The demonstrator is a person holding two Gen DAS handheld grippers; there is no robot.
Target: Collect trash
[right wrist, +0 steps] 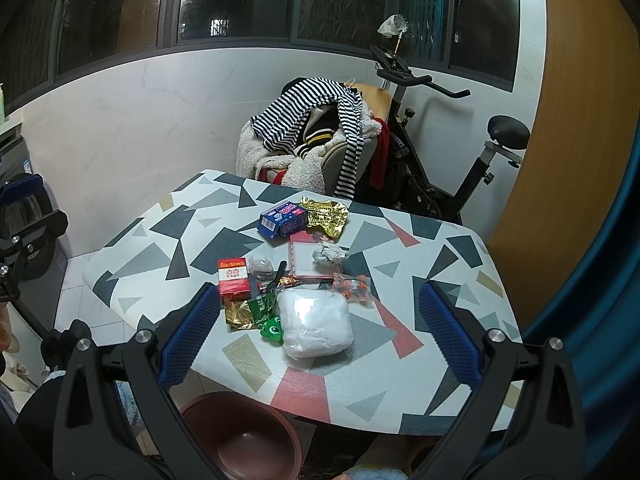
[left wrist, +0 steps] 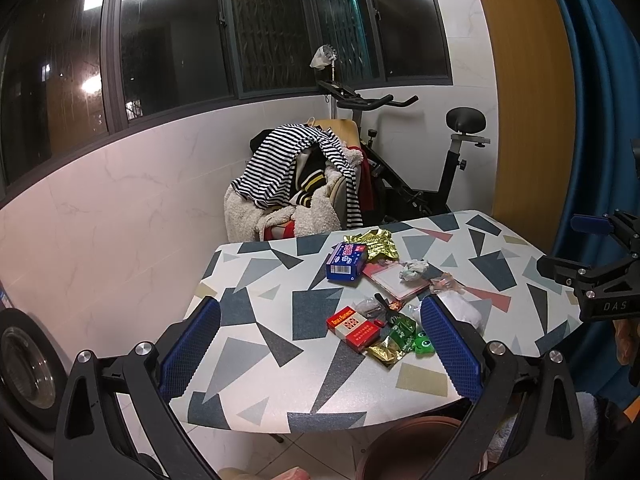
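Note:
Trash lies in a loose heap on the patterned table [left wrist: 260, 280] [right wrist: 160, 240]: a blue box [left wrist: 346, 261] [right wrist: 282, 219], a gold wrapper [left wrist: 378, 243] [right wrist: 326, 218], a crumpled paper ball [left wrist: 413, 270] [right wrist: 329, 255], a red box [left wrist: 354, 328] [right wrist: 233, 279], green and gold wrappers [left wrist: 396, 342] [right wrist: 256, 312] and a white plastic bag [right wrist: 314, 326]. My left gripper [left wrist: 320, 344] hovers open over the table's near edge, nothing between its fingers. My right gripper [right wrist: 320, 328] is also open and empty, above the white bag. A brown bin [right wrist: 244, 440] [left wrist: 412, 444] stands on the floor below the table's edge.
A chair piled with striped and fleecy clothes [left wrist: 296, 176] [right wrist: 316, 136] stands behind the table, with an exercise bike [left wrist: 440, 168] [right wrist: 460, 152] beside it. A washing machine [left wrist: 24, 364] is at the left. A wooden panel and blue curtain [left wrist: 592, 120] close the right side.

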